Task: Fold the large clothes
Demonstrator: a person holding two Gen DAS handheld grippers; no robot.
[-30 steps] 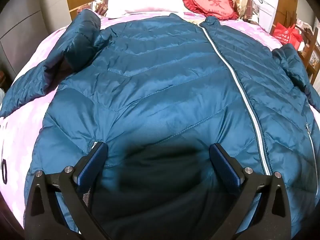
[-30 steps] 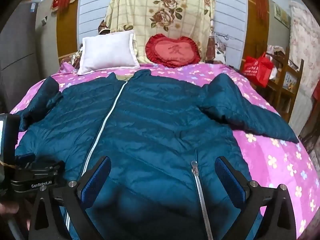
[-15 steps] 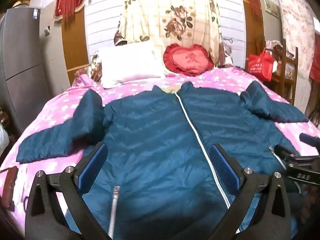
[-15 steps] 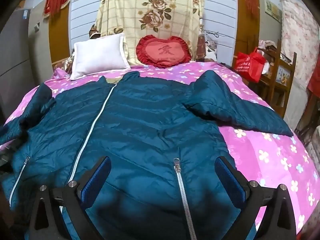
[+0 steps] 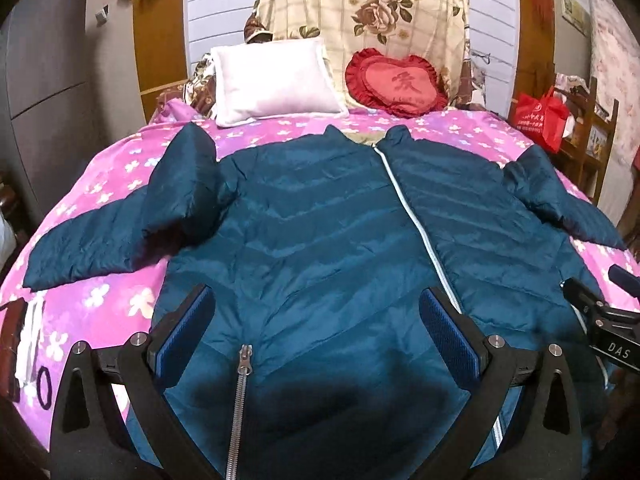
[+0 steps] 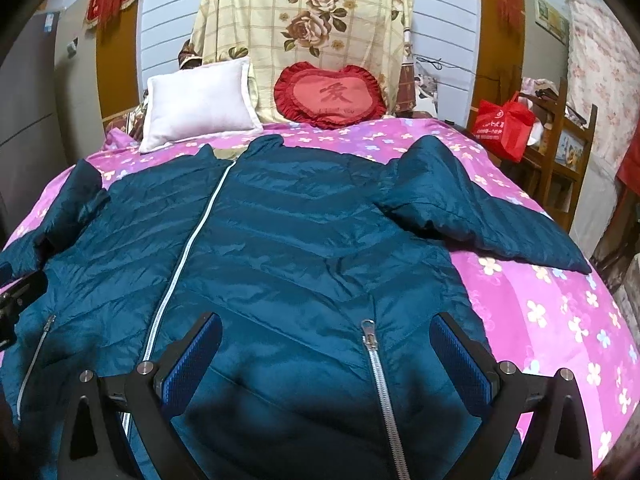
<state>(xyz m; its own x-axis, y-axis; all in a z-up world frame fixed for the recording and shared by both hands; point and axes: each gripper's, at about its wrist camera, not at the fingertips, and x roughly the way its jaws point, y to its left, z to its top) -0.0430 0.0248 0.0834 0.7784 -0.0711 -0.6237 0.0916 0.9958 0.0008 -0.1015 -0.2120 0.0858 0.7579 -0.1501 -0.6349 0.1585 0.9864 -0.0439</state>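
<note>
A teal quilted puffer jacket (image 5: 320,240) (image 6: 304,240) lies front-up and zipped on a pink flowered bed, collar toward the pillows, both sleeves spread outward. Its white centre zip (image 5: 416,224) (image 6: 188,248) runs down the middle. My left gripper (image 5: 316,332) hovers open over the jacket's lower left panel, a pocket zip (image 5: 242,384) between its fingers. My right gripper (image 6: 326,358) hovers open over the lower right panel above another pocket zip (image 6: 376,376). Neither holds any cloth. The right gripper's body (image 5: 608,328) shows at the right edge of the left wrist view.
A white pillow (image 5: 272,80) and a red heart cushion (image 5: 396,82) lean at the bed's head under a floral cloth. A red bag (image 6: 502,126) sits on wooden shelves at the right. Grey cabinets stand at the left. Small items (image 5: 24,344) lie by the bed's left edge.
Both grippers have pulled back and tilted up from the jacket, so the whole bed now shows. Both stay open. The jacket has not moved.
</note>
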